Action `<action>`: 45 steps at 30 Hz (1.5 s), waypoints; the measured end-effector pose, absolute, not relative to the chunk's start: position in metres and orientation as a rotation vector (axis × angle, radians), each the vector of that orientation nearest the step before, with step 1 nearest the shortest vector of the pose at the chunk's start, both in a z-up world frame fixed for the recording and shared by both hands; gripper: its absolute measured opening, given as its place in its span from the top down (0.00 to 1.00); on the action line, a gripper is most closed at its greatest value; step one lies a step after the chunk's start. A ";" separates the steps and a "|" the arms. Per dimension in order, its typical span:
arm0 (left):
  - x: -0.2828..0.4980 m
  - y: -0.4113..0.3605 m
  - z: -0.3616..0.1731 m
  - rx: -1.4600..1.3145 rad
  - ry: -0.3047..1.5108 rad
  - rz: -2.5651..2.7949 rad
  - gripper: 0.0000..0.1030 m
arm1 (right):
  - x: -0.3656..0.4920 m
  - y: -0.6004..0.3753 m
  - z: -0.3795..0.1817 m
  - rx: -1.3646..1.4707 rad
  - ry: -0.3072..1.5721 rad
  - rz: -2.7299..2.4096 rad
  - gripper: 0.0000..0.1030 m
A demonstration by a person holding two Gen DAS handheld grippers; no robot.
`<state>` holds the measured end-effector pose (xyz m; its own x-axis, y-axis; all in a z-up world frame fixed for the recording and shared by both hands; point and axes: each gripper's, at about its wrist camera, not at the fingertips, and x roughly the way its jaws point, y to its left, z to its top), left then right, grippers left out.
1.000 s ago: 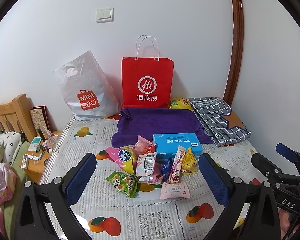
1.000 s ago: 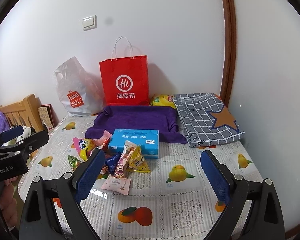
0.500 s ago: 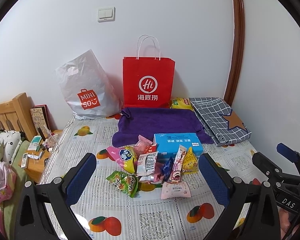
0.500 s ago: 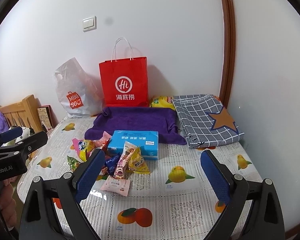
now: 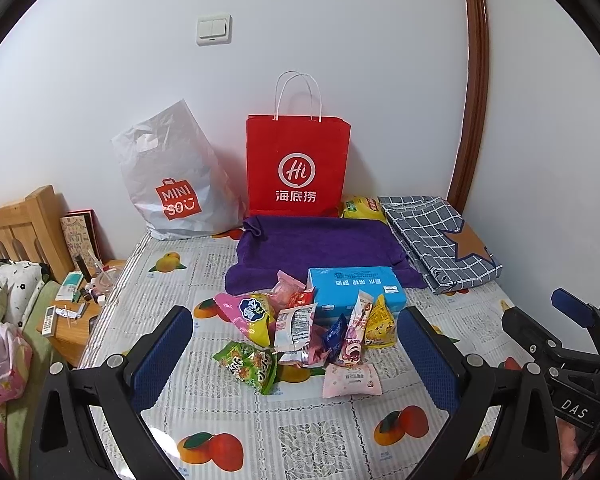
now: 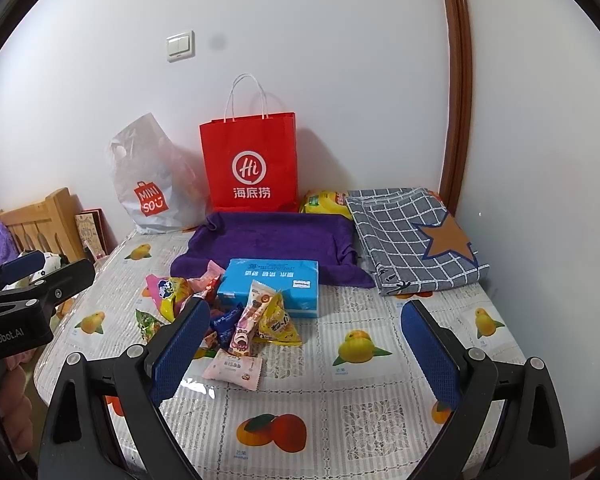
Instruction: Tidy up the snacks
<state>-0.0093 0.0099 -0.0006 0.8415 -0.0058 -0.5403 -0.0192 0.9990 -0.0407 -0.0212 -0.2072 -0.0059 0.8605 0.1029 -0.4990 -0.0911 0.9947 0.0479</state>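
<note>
- The left gripper (image 5: 296, 354) hangs above the table with its blue-padded fingers (image 5: 162, 350) spread wide. It holds nothing and touches nothing.
- The right gripper (image 6: 306, 354) is spread just as wide, empty, clear of the tabletop. Its left finger pad (image 6: 180, 350) hides part of the snack pile in its own view.
- The snack pile (image 5: 300, 328) lies mid-table on the fruit-print tablecloth (image 5: 320, 444), at 12 o'clock between the left gripper's fingers and toward 10 o'clock from the right gripper.
- The packets overlap loosely. A green packet (image 5: 248, 366) sits at the pile's 7 o'clock edge. A pink-and-yellow bag (image 5: 250, 316) lies at its 10 o'clock.
- A white sachet (image 5: 296, 326) is in the middle, with a small dark blue packet (image 5: 336, 336) beside it.
- A long pink stick packet (image 5: 356, 330) runs from 12 to 6 o'clock, slightly tilted, its upper end leaning on the light blue tissue pack (image 5: 354, 288).
- A yellow pyramid-shaped bag (image 5: 380, 326) points its tip to 12 o'clock, touching the tissue pack's front.
- A flat pale pink packet (image 5: 352, 380) lies apart at the pile's 6 o'clock, long axis running 9 to 3.
- Behind the tissue pack lies a purple towel (image 5: 320, 244). At the wall stand a red paper bag (image 5: 298, 164) and a white Miniso plastic bag (image 5: 172, 184). A grey checked cloth (image 5: 432, 236) lies at 2 o'clock.
</note>
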 end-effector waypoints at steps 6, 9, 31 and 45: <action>-0.013 0.010 -0.002 -0.044 0.563 0.008 0.01 | -0.022 -0.205 -0.005 0.021 0.521 0.104 0.06; -0.012 0.010 -0.001 -0.045 0.563 0.007 0.01 | -0.022 -0.205 -0.005 0.025 0.521 0.104 0.06; -0.012 0.009 0.002 -0.043 0.557 0.009 0.01 | -0.027 -0.202 -0.002 0.020 0.506 0.109 0.06; -0.012 0.017 -0.007 -0.056 0.558 0.015 0.01 | -0.019 -0.197 -0.007 0.006 0.540 0.130 0.06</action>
<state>-0.0119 0.0171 -0.0072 0.8484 -0.0010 -0.5294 -0.0295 0.9984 -0.0492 -0.0190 -0.1967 -0.0073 0.8497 0.1249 -0.5123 -0.1217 0.9918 0.0398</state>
